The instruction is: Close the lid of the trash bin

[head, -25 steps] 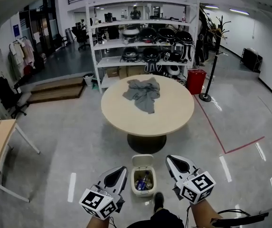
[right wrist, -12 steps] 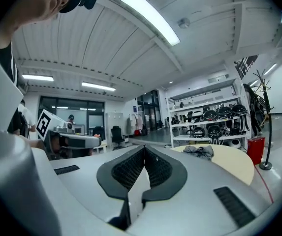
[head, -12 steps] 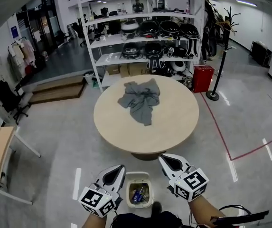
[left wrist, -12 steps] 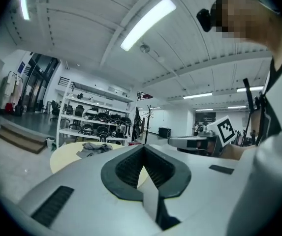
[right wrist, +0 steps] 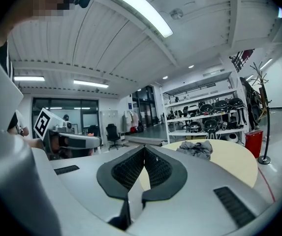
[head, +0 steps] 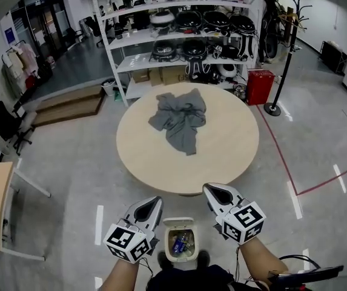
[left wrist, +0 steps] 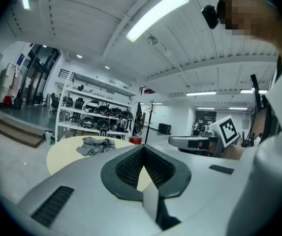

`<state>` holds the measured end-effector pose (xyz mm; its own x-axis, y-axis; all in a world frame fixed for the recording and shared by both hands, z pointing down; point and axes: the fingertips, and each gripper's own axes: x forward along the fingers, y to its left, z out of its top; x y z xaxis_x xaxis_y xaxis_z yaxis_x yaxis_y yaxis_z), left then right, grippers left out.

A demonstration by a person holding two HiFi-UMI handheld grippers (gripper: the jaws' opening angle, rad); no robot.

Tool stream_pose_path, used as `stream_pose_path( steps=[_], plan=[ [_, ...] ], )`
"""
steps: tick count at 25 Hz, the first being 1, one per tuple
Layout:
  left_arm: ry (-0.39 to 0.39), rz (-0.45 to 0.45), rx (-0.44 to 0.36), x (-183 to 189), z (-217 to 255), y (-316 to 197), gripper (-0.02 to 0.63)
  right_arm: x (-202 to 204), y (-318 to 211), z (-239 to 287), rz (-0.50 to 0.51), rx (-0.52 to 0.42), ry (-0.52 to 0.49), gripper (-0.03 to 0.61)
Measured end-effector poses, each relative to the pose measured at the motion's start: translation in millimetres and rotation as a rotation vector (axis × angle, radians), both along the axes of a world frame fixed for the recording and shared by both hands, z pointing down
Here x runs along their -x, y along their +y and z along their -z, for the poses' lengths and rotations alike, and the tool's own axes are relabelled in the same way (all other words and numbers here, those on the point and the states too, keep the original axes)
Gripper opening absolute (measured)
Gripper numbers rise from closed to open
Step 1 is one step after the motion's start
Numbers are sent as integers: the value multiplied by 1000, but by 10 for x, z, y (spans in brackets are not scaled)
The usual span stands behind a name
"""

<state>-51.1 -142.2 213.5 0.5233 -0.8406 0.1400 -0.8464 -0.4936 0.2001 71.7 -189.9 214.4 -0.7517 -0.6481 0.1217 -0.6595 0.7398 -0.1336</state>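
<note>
**Bin lid up, both claws closed and empty**

The small cream plastic trash bin [head: 168, 248] sits on the pale glossy floor [head: 70, 193], right at the person's feet, just on the near side of the big round beige table [head: 221, 144]. Its flip lid [head: 179, 224] stands open on the far side, tilted back toward the table. There's some rubbish inside, with something blue in the mix, but it's too small to say what. The near edge of the bin is cut off by the person's dark clothing and shoes at the bottom of the head view.

The left gripper [head: 153, 201] hovers just left of the bin and the right gripper [head: 212, 189] just right of it. Both are above it and neither touches the bin or the lid. Each gripper view shows its jaw tips pressed together with nothing caught between them, only a little gap further back where the tabletop shows through. The forearms behind the marker cubes run off the bottom of the frame.

Both gripper views look out level across the room, so the bin only shows from the head camera.

On the table lies a crumpled grey cloth [head: 181, 117], slightly far of centre. Past the table is a white metal shelving rack [head: 115, 56] loaded with dark rounded items I can't identify. A red box [head: 259, 86] and a black coat stand [head: 287, 47] stand off to the right.
</note>
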Motion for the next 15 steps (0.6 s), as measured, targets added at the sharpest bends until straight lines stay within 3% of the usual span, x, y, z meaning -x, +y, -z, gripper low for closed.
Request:
stream_pose_path(
  steps=[5, 10, 15],
  plan=[
    [-15, -34, 30, 198, -324, -455, -11, 192, -407, -264, -38, 21, 37, 8],
    [16, -29, 207, 352, -1062, -568, -11, 320, -476, -999, -47, 175, 119, 8],
    [13, -43, 329, 433, -1857, -775, -11, 408, -680, -1711, -64, 261, 154, 8]
  ],
)
